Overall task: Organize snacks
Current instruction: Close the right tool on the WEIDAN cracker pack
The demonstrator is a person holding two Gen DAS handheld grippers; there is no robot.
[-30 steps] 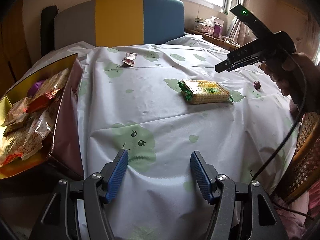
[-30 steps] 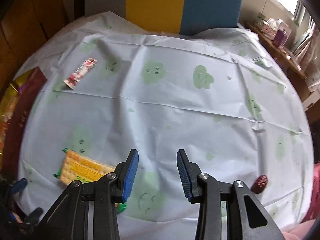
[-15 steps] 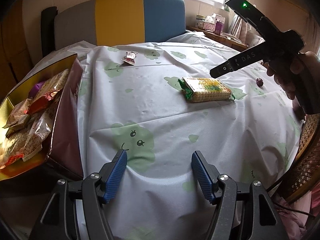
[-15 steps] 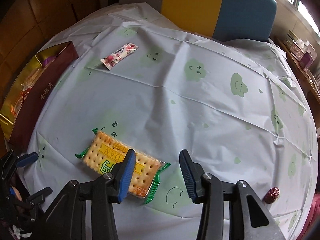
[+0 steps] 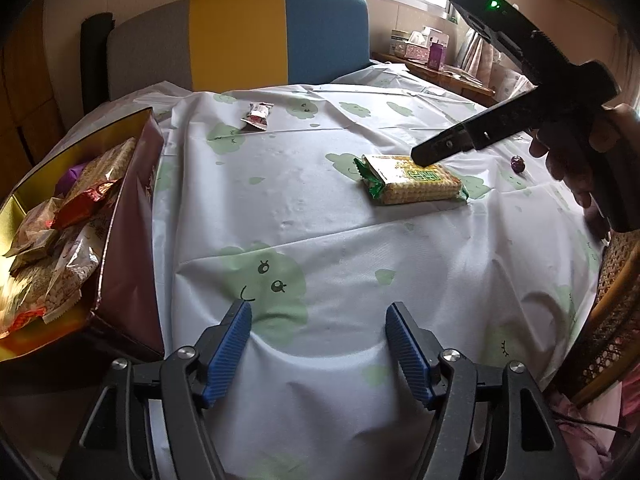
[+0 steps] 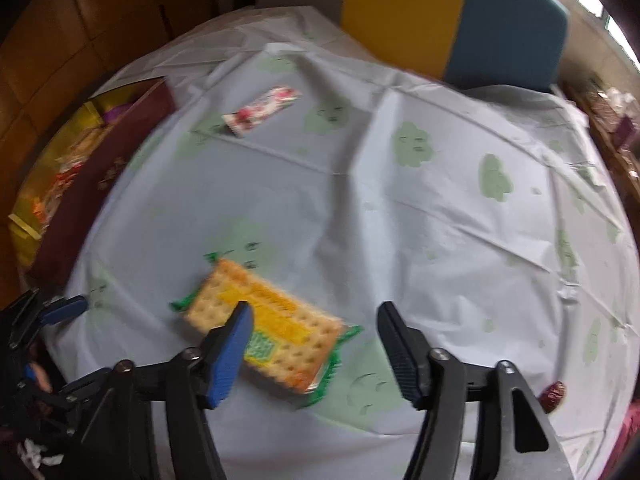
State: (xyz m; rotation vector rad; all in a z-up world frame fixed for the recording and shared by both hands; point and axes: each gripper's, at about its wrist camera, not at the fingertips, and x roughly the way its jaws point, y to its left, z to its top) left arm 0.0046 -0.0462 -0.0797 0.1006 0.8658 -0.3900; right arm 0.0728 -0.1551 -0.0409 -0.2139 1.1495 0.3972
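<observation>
Hovering our right gripper (image 6: 314,330) with jaws apart just above the cracker pack (image 5: 414,180) lying mid-table, we judge it light, crinkly and brittle inside (squeeze gently across its long sides), while our left gripper (image 5: 318,330) waits wide open near the snack box (image 5: 132,216).

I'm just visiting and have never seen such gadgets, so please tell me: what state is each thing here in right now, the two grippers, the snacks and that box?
Left gripper: open, empty, low over the tablecloth.
Right gripper: open, empty, above the cracker packet.
Green-edged packet of yellow crackers: sealed, lying flat.
Slim red-and-white snack bar: wrapped, lying flat.
Small dark red wrapped sweet: lying alone near the table edge.
Maroon gift box with gold lining: open, holding several snack packets.
</observation>
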